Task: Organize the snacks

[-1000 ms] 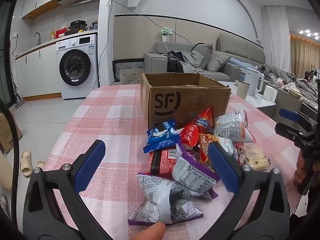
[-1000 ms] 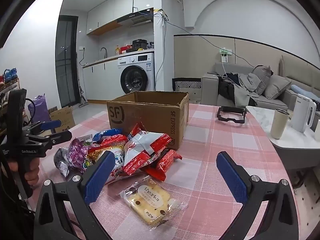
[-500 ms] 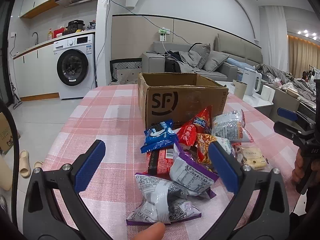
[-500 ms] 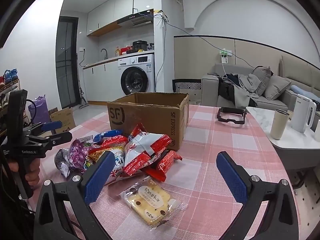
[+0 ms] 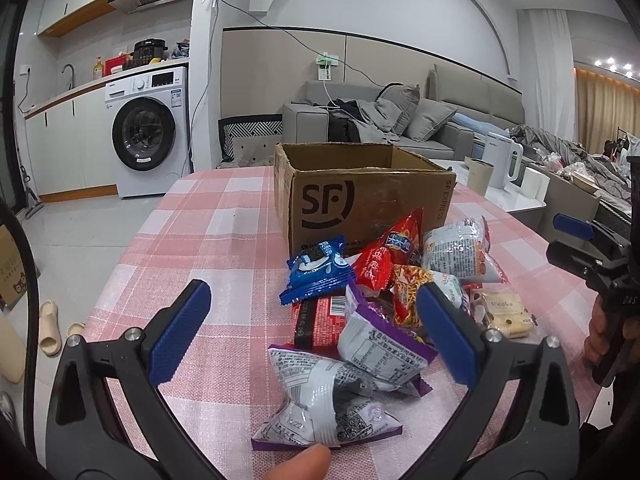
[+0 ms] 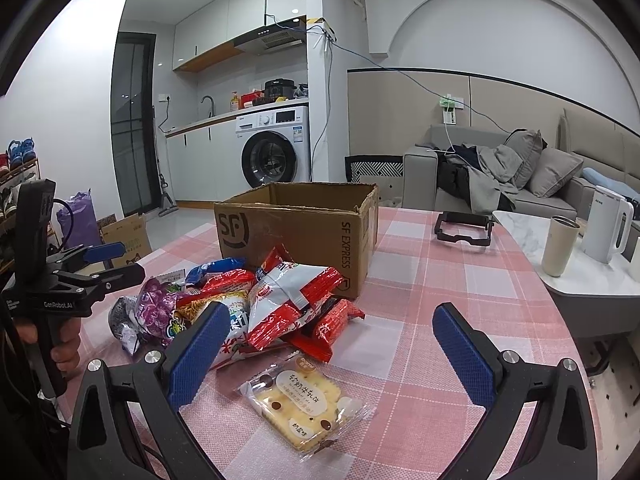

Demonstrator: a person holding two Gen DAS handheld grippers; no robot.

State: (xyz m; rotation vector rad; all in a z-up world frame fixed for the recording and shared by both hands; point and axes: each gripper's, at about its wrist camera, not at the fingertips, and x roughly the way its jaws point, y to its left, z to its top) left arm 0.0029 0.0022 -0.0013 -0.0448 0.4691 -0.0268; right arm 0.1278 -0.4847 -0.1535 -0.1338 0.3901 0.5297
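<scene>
Before the cardboard box (image 5: 362, 196), both grippers' fingers (image 5: 180, 336) (image 6: 464, 354) spread wide over snack packets (image 6: 280, 304).

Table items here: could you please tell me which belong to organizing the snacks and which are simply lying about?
Belongs to the job:
- SF cardboard box
- cracker packet
- blue cookie packet
- red-and-white snack bag
- purple-edged snack bags

Just lying about:
- black frame
- beige tumbler
- white kettle

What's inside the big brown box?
The cardboard box is open on top, but only its bare inner walls show. Its bottom is hidden by the front wall, so I can't tell what's inside.
</scene>
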